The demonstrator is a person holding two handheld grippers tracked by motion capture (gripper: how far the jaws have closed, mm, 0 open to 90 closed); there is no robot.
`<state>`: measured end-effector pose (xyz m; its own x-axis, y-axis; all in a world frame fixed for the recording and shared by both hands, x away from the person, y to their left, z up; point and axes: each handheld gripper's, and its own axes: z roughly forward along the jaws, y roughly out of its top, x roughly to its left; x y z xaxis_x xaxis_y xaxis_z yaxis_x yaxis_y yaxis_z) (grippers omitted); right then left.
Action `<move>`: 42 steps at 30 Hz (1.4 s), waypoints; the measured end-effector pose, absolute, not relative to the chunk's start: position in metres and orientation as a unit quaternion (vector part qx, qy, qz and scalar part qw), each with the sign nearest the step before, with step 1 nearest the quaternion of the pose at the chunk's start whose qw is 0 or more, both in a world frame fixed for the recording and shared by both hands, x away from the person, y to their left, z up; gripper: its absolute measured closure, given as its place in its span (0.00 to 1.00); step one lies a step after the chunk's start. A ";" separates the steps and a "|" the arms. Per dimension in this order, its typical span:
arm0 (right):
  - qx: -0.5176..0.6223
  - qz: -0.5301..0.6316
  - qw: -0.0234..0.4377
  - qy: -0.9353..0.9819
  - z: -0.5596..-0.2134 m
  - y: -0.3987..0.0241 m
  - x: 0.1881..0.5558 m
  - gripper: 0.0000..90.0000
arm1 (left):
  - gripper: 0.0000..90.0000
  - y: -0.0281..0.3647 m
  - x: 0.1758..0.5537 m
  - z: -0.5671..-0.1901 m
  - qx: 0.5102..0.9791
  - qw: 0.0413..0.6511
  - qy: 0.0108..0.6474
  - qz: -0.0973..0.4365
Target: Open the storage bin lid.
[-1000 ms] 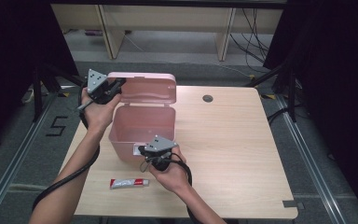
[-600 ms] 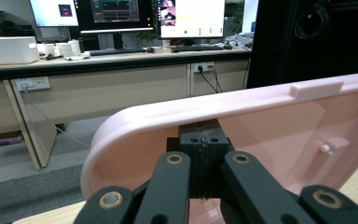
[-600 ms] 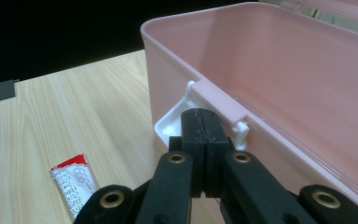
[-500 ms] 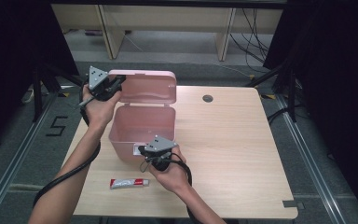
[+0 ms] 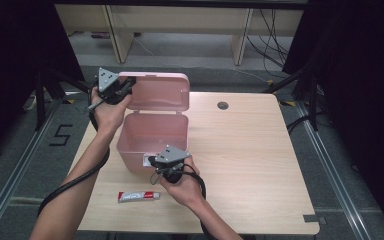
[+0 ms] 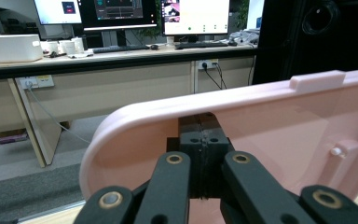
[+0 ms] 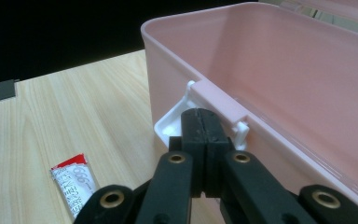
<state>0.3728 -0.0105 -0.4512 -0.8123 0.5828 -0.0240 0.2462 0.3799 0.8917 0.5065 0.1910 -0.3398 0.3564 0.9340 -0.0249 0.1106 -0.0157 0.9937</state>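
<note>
The left gripper (image 5: 125, 86) has its matte black jaws pressed together with nothing between them, tips resting against the raised lid (image 5: 159, 91) near that lid's upper left corner. The left gripper view shows what the high view cannot: the lid's smooth inner face, its rounded corner, a small rectangular tab on the top edge and a little peg on the inside. Behind it stand a wooden bench, monitors and a white box (image 6: 11, 47).

The right gripper (image 5: 156, 161) is likewise closed on nothing, its ribbed pads meeting in a thin seam. Its tips sit at the white plastic latch (image 7: 177, 122) on the front wall of the pink box (image 5: 152, 137), just under the rim. The right gripper view shows this clasp bracket and the box's glossy, straight-walled hollow.

The box is a rectangular tub of smooth pink plastic, standing open on the left half of the desk (image 5: 260, 150), a pale wood-grain top with rounded corners. A small red-and-white tube (image 5: 139, 196), flat and crinkled, lies near the desk's front edge, left of the right hand. A round grommet hole (image 5: 223, 105) sits near the back edge.
</note>
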 end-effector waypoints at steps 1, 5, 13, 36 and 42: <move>0.258 0.494 0.170 0.813 -0.451 -0.010 0.372 1.00 | 1.00 0.191 0.507 -0.340 0.609 0.554 0.429 0.371; 0.256 0.495 0.169 0.813 -0.451 -0.010 0.373 1.00 | 1.00 0.191 0.511 -0.342 0.610 0.552 0.431 0.371; 0.260 0.498 0.175 0.808 -0.452 -0.009 0.372 1.00 | 1.00 0.191 0.520 -0.342 0.611 0.545 0.437 0.373; 0.251 0.494 0.172 0.815 -0.451 -0.010 0.373 1.00 | 1.00 0.192 0.543 -0.357 0.625 0.503 0.478 0.358; 0.251 0.493 0.172 0.815 -0.451 -0.010 0.373 1.00 | 1.00 0.190 0.547 -0.363 0.634 0.488 0.488 0.348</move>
